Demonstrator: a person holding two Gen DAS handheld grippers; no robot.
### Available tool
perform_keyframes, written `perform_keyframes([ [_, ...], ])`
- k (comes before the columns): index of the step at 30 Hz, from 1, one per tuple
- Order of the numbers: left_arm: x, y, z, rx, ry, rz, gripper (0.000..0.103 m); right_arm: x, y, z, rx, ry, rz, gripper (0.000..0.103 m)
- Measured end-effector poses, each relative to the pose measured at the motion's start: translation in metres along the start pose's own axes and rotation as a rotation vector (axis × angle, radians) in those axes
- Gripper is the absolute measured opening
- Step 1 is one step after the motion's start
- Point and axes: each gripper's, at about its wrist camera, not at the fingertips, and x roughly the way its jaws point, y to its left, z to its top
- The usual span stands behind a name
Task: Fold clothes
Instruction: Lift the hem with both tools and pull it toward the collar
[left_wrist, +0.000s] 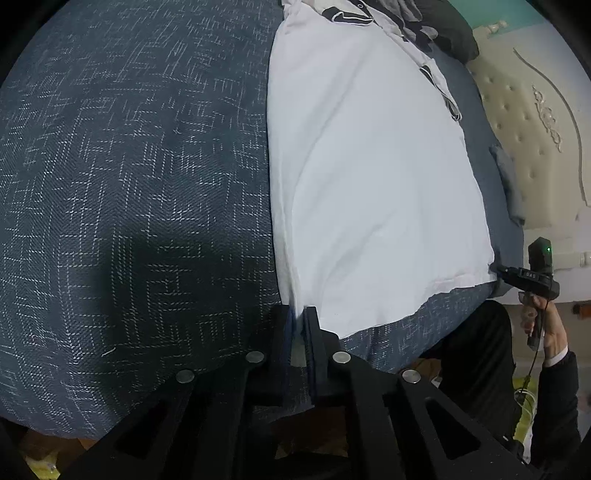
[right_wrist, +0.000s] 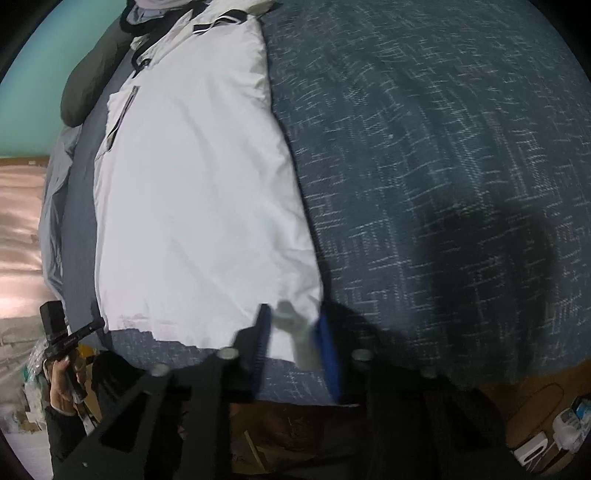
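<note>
Closest to us, the left gripper (left_wrist: 298, 325) has its fingers pinched together on one bottom corner of the white jacket (left_wrist: 369, 177), the hem caught in the narrow slot between the pads. Our right gripper (right_wrist: 295, 343) has the opposite bottom corner between its blue pads; its fingers look closed on a bunched bit of hem (motion blur leaves the contact a little uncertain). We have the jacket spread flat on the blue woven bedspread (left_wrist: 129, 184), hem at the near edge of the bed, collar and black trim toward the far edge, where a dark garment (left_wrist: 452, 33) lies heaped.

We judge this to be the start of a fold, with both hem corners secured. Next we need to lift both corners evenly, carry them toward the collar and keep the hem taut so the fabric does not slip or bunch.
</note>
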Motion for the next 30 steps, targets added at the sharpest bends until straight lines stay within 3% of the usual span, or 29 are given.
perform_keyframes([
  [5, -0.020, 0.006, -0.008, 0.011, -0.021, 0.007, 0.004, -0.008, 0.002, -0.001, -0.022, -0.034, 0.009, 0.006],
  [17, -0.082, -0.022, -0.005, 0.058, -0.139, -0.033, 0.003, -0.073, 0.030, 0.008, -0.128, -0.188, 0.119, 0.004],
  [30, -0.130, -0.054, -0.002, 0.141, -0.198, -0.031, 0.003, -0.138, 0.059, 0.000, -0.182, -0.305, 0.182, 0.004],
])
